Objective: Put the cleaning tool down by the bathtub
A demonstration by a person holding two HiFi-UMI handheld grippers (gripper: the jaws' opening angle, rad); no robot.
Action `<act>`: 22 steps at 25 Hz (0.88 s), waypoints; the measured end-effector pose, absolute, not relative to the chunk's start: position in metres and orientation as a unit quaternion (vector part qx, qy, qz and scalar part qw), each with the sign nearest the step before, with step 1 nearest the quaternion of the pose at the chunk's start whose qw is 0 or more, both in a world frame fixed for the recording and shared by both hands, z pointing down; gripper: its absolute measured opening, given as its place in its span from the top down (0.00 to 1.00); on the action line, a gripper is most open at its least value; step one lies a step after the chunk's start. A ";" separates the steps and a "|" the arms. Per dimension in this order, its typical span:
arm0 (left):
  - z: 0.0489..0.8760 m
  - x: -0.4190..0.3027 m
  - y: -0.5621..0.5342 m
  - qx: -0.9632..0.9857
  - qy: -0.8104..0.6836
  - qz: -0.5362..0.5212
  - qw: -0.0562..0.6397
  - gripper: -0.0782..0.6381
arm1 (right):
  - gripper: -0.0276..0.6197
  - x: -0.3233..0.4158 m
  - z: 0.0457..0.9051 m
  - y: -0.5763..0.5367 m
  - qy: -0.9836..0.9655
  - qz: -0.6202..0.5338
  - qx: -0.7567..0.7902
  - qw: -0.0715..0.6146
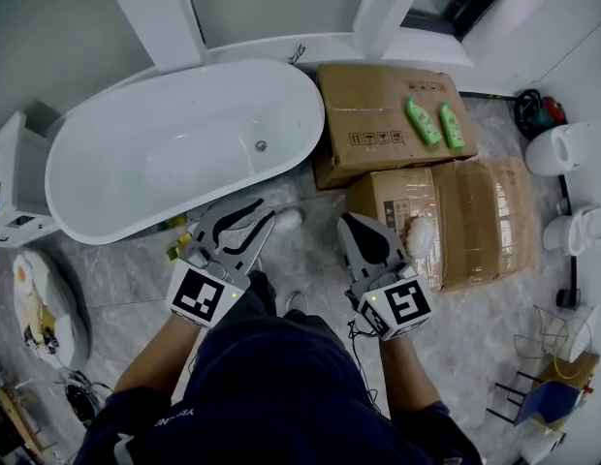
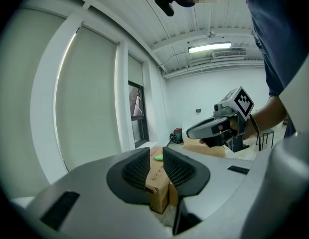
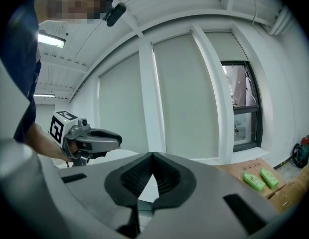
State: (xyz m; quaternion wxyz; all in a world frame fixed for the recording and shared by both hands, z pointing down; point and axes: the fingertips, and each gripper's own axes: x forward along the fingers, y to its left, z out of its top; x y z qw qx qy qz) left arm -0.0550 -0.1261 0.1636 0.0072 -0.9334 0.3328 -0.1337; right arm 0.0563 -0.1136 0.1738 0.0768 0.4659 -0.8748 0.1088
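Your left gripper (image 1: 261,212) hovers beside the white bathtub (image 1: 165,143), jaws apart, nothing between. Your right gripper (image 1: 352,220): jaws together, empty, near the cardboard boxes (image 1: 373,114).

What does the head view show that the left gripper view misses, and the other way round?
Head view only: the bathtub with its drain. Left gripper view only: the ceiling and its lit lamp. Both: the right gripper, jaws together, and the cardboard box with a green bottle on it.
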 end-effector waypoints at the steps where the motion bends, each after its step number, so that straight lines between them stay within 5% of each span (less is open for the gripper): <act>1: 0.162 -0.054 -0.125 -0.934 0.332 -0.131 0.007 0.75 | 0.95 0.056 0.171 -0.114 -0.875 0.107 0.466 0.074; 22: 0.144 -0.045 -0.123 -0.940 0.320 -0.116 0.013 0.82 | 0.95 0.050 0.149 -0.114 -0.881 0.086 0.461 0.061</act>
